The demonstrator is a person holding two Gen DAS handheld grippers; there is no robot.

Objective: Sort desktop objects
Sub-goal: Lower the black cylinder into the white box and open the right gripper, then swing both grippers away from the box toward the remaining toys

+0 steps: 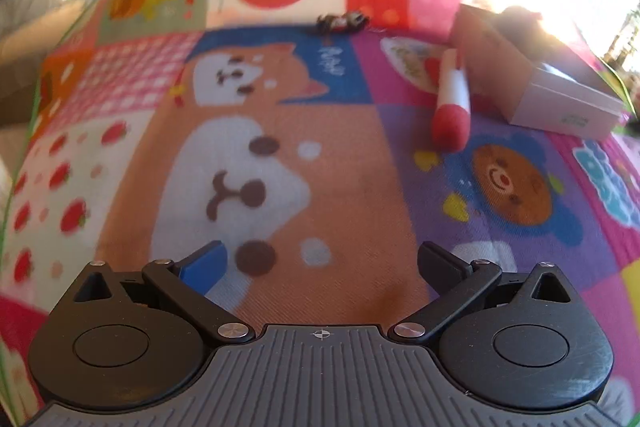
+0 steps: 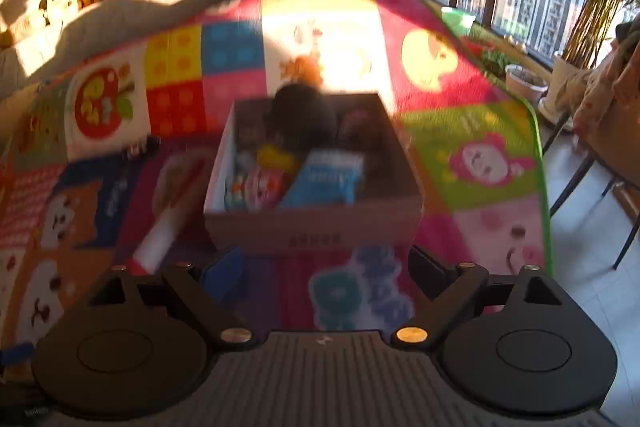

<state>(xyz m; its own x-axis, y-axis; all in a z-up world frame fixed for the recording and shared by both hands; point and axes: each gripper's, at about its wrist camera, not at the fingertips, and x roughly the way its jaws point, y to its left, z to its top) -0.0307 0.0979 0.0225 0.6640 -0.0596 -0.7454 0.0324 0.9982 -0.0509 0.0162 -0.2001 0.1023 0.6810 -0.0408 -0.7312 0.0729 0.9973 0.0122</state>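
Both grippers, left [image 1: 320, 263] and right [image 2: 326, 267], hang with jaws spread and empty; marker [image 1: 450, 103] lies lengthwise beside box [image 2: 316, 223], nearer the right.

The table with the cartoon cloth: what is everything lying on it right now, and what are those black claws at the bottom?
Tablecloth: one, multicoloured cartoon patchwork, covering the table.
Cardboard box: one, brown, open-topped, on the cloth.
Packets: several, blue, pink, yellow, inside the box; blurred.
Dark round thing: one, black, at the box's far end; unclear.
Marker: one, white with red cap, beside the box.
Small dark object: one, farther back; blurred.
Left gripper: black, open, empty.
Right gripper: black, open, empty.
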